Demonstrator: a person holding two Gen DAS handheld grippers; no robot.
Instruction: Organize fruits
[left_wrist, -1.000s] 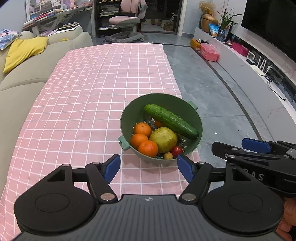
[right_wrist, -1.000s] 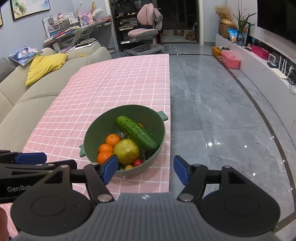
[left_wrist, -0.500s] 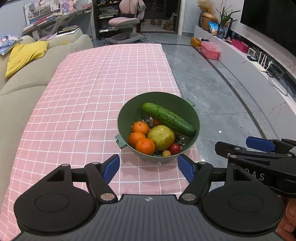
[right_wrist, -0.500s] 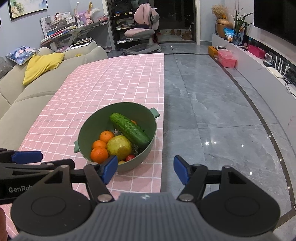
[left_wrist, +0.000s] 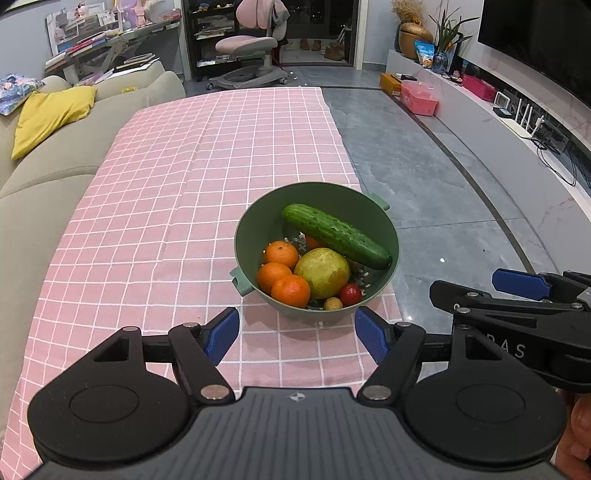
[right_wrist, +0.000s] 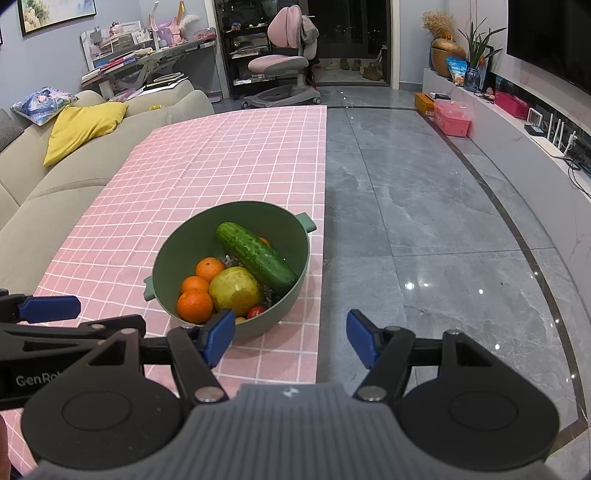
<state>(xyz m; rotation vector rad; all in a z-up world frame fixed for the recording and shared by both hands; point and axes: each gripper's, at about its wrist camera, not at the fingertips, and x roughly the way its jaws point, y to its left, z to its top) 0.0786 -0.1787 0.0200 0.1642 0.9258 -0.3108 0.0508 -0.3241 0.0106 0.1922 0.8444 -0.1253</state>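
Green bowl (left_wrist: 258, 229) sits at the pink cloth's (left_wrist: 166, 206) right edge, holding a cucumber (left_wrist: 334, 235), oranges (left_wrist: 282, 254), a yellow fruit (left_wrist: 322, 272) and a tomato (left_wrist: 350, 294). Left gripper (left_wrist: 297, 334) and right gripper (right_wrist: 291, 341) hover short of it, jaws wide, empty.

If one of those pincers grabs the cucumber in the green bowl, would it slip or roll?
Probably a bit slippery: the cucumber looks glossy and wet. It seems stiff, so it should lift whole. Round and long, it lies propped over the oranges, so a nudge may roll it.
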